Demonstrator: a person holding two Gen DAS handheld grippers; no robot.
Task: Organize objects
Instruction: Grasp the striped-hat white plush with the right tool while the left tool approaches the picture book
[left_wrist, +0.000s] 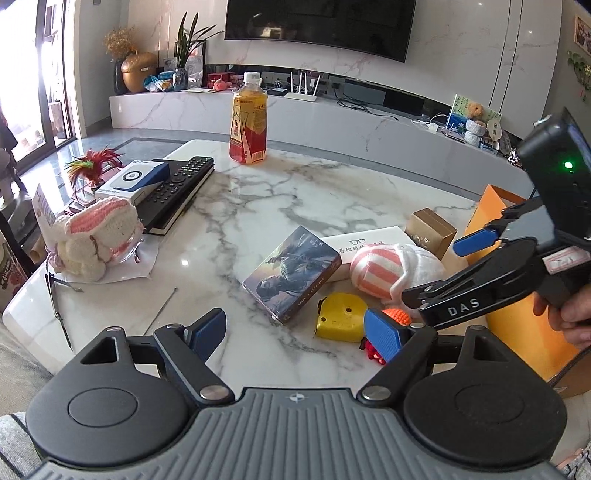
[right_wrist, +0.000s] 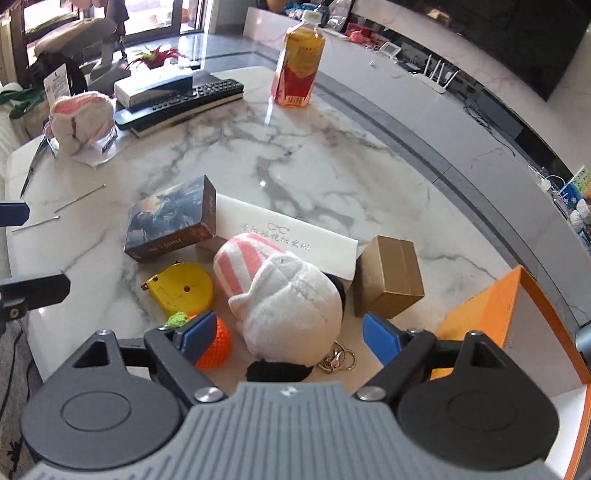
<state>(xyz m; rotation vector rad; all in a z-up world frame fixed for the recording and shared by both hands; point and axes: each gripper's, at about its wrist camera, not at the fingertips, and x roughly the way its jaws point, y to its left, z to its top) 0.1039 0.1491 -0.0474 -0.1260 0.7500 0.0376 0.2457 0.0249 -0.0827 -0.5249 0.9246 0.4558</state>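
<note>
My right gripper (right_wrist: 290, 336) points down over a white plush toy with a pink-striped part (right_wrist: 280, 295). Its jaws stand open on either side of the toy, and the pads are clear of it. An orange knitted ball (right_wrist: 216, 347) lies by the left pad, with a yellow tape measure (right_wrist: 181, 288) just beyond it. My left gripper (left_wrist: 295, 334) hangs open over bare marble, nothing between its fingers. Ahead of it lie a dark picture box (left_wrist: 291, 273), the tape measure (left_wrist: 341, 319) and the plush toy (left_wrist: 388, 269). The right gripper (left_wrist: 430, 270) reaches in from the right, held by a hand.
An open orange box (right_wrist: 484, 314) stands at the right table edge, with a gold carton (right_wrist: 388, 280) and a flat white box (right_wrist: 295, 229) beside it. A drink bottle (left_wrist: 249, 122) stands at the far side. A remote (left_wrist: 177, 188) on books and a knitted rabbit (left_wrist: 96, 236) are at the left.
</note>
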